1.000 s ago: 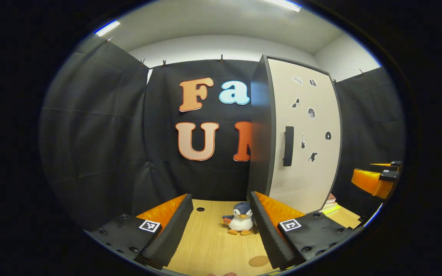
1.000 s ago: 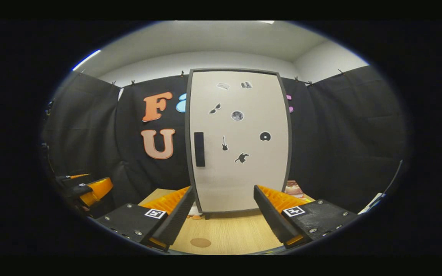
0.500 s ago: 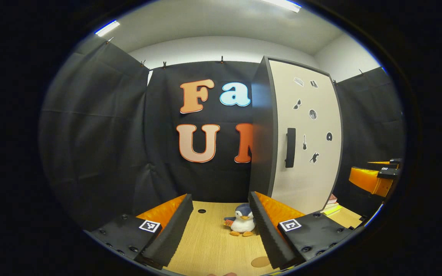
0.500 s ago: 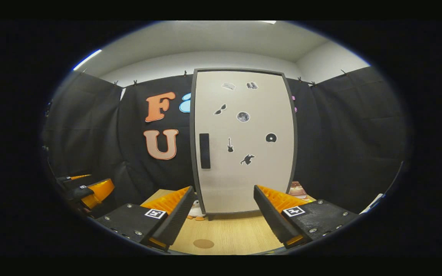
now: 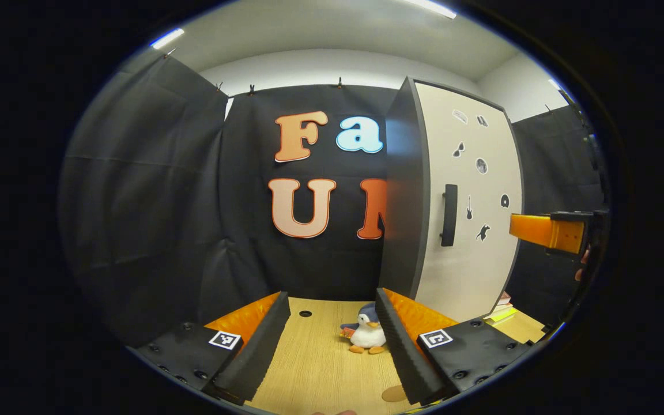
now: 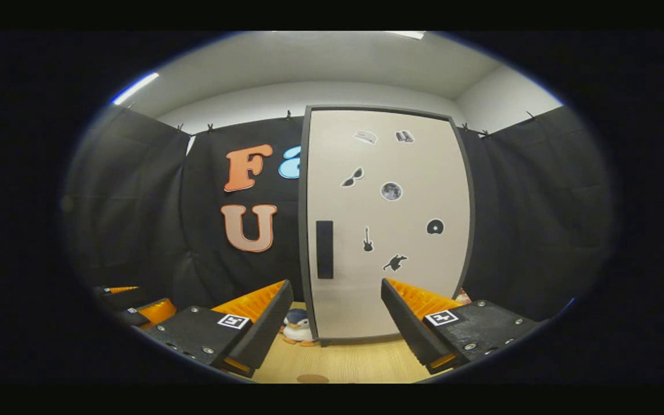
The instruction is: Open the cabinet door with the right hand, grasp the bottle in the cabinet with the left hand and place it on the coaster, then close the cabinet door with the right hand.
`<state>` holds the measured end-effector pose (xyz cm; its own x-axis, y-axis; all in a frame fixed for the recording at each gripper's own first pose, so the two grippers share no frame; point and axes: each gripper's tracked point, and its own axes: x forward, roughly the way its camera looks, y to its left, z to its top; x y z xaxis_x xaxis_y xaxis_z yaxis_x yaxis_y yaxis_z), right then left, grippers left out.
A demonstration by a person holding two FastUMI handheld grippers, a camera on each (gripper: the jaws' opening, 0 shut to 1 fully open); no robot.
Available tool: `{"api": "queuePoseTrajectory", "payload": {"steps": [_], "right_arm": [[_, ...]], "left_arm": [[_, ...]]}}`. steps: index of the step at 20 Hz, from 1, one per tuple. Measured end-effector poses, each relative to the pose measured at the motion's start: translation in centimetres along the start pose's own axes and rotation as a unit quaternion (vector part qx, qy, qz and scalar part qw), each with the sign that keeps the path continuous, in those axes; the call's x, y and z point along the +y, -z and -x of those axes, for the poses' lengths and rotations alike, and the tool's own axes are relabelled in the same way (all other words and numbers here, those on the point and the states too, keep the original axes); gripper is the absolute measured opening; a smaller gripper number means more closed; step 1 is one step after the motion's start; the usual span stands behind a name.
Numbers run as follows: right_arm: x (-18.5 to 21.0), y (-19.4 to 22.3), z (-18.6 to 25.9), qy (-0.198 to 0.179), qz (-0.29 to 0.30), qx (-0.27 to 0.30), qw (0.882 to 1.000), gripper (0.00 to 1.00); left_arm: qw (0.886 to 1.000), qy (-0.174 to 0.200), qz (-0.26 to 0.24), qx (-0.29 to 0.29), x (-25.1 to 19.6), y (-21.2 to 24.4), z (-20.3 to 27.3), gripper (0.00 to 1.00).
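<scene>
Beige cabinet door (image 6: 387,225) shut; right gripper (image 6: 335,314) raised, spread wide and empty, lining up on its handle (image 6: 324,249).

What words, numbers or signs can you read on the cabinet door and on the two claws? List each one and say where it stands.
Cabinet door: no words; its stickers are small pictures, such as sunglasses, a guitar and a disc.
Top two stickers: too small to read.
Left claw and right claw: square coded tags, no letters or numbers.
</scene>
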<state>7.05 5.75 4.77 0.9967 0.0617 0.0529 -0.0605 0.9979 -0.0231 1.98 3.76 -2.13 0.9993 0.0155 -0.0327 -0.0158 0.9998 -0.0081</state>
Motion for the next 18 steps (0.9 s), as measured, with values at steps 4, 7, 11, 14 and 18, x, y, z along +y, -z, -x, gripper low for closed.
{"api": "queuePoseTrajectory", "payload": {"steps": [4, 7, 11, 14, 18], "right_arm": [[1.1, -0.5, -4.5, -0.006, -0.008, -0.002, 1.0, 0.95], [1.5, -0.4, -8.0, -0.003, -0.004, 0.0, 1.0, 0.95], [1.6, -0.1, -12.3, 0.006, -0.008, 0.004, 1.0, 0.95], [1.3, 0.4, -15.2, 0.012, -0.016, 0.011, 1.0, 0.95], [0.8, 1.7, -18.2, 0.026, -0.009, 0.025, 0.999, 0.94]], "left_arm": [[1.0, 0.001, -0.001, 0.003, 1.0, 0.5, -2.0, 0.97], [1.0, 0.0, -0.003, 0.003, 2.0, 0.7, -3.9, 0.97], [1.0, -0.005, -0.002, 0.015, 3.6, 1.7, -7.1, 0.97], [1.0, -0.003, 0.002, 0.02, 4.2, 2.2, -9.5, 0.94], [1.0, -0.004, 0.0, 0.024, 5.0, 2.8, -12.0, 0.97]]}}
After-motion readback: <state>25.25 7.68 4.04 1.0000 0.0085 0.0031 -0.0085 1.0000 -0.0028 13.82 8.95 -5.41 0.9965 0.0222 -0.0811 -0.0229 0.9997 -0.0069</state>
